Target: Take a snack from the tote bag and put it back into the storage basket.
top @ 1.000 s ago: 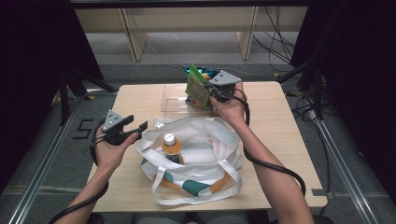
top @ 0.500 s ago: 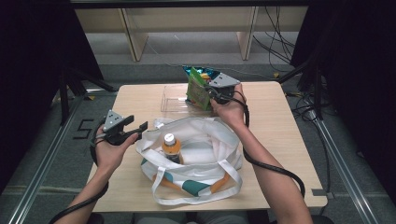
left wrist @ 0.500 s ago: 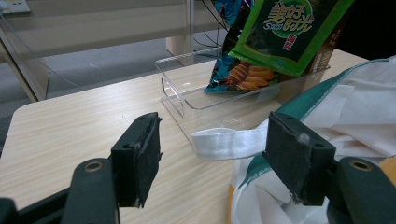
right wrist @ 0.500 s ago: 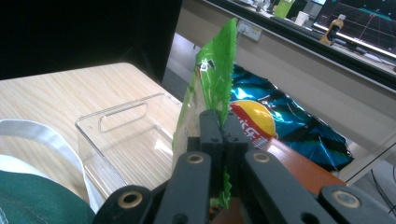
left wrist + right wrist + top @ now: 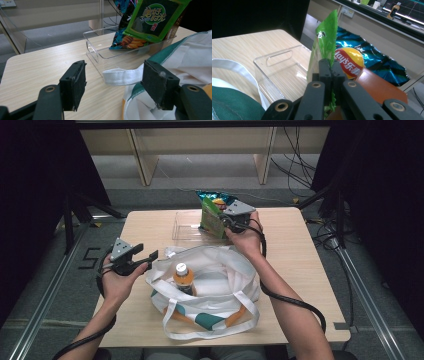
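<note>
Where we're at: looks like we're moving snacks from the clear bin [image 5: 187,226] into the tote [image 5: 220,270], and we're somewhere mid-way, as best we can judge.

Right tool [image 5: 329,66]: clamped tight on the edge of the green bag [image 5: 324,42], nothing loose there. In the high view the bag is up at the bin's right end, at the far side of the bench [image 5: 300,270], tilted and not over the tote.

Left tool [image 5: 113,83]: jaws wide apart with nothing in them, parked just beside the tote's left rim. A white strap [image 5: 120,76] lies on the bench beyond the pads, untouched.

Already packed: a bottle [image 5: 183,277] with an orange label stands inside the tote.

Still in the bin: a blue chip bag [image 5: 362,60] leaning at the back behind the green one.

Left to do, we reckon: carry the green bag across to the tote and drop it in, then probably go back for the blue one. The left tool could hold the rim open.
</note>
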